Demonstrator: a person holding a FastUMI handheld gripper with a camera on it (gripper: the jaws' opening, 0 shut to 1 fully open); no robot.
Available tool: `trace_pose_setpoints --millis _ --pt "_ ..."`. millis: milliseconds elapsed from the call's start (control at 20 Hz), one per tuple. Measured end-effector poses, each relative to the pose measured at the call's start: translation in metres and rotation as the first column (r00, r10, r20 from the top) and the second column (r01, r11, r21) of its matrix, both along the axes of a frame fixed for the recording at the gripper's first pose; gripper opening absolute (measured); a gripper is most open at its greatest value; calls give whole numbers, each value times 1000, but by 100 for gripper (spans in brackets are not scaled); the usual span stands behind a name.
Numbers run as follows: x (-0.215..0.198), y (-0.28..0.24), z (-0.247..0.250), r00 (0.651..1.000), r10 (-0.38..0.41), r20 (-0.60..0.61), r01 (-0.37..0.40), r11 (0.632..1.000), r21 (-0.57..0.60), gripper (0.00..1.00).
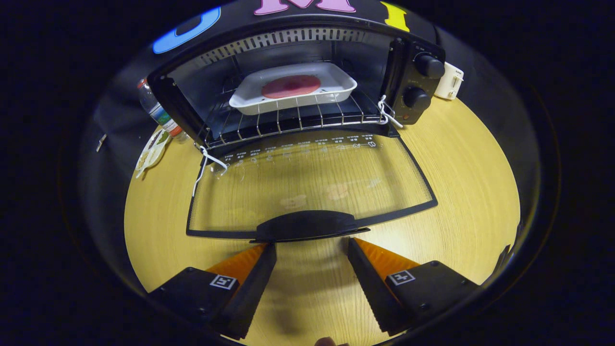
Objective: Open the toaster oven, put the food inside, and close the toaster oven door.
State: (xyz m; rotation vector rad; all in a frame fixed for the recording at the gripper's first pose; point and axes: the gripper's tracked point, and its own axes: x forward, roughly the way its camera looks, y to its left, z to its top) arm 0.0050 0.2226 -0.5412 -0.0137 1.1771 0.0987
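In the gripper view, a white rectangular baking dish point(293, 89) sits in the upper middle of the frame on the wire rack point(293, 120) inside the toaster oven point(298, 81), and in the dish lies the food point(291, 86), a flat round reddish-pink slice that covers much of its floor. The oven is black, with a slotted vent strip along the top of its cavity and two round knobs point(423, 81) stacked on its control panel at the upper right. Its glass door point(312, 185) is folded all the way down and lies flat over the wooden table point(471, 192) in the centre of the frame, the wood grain showing through the pane; the door's dark curved handle point(307, 225) is at its near edge. White cords point(389, 113) are tied at both door hinges. The gripper point(311, 247) sits at the bottom of the frame with its jaws spread apart and nothing between them, the fingertips just short of the door handle. At the left, beside the oven, stand a plastic bottle point(156, 110) and a small plate point(153, 151); a white object point(450, 80) sits at the upper right behind the control panel.
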Motion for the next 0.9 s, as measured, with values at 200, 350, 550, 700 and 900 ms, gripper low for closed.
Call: trace_pose_setpoints --millis 200,350,550,700,900 --pt "1 1 -2 999 47 0 -47 999 -27 98" --pt "2 1 2 998 55 9 -55 998 -23 98" --pt "0 0 13 998 56 38 -55 998 -16 98" --pt "0 0 26 996 56 66 -57 998 0 98" --pt "1 1 46 992 54 113 -57 998 24 98"
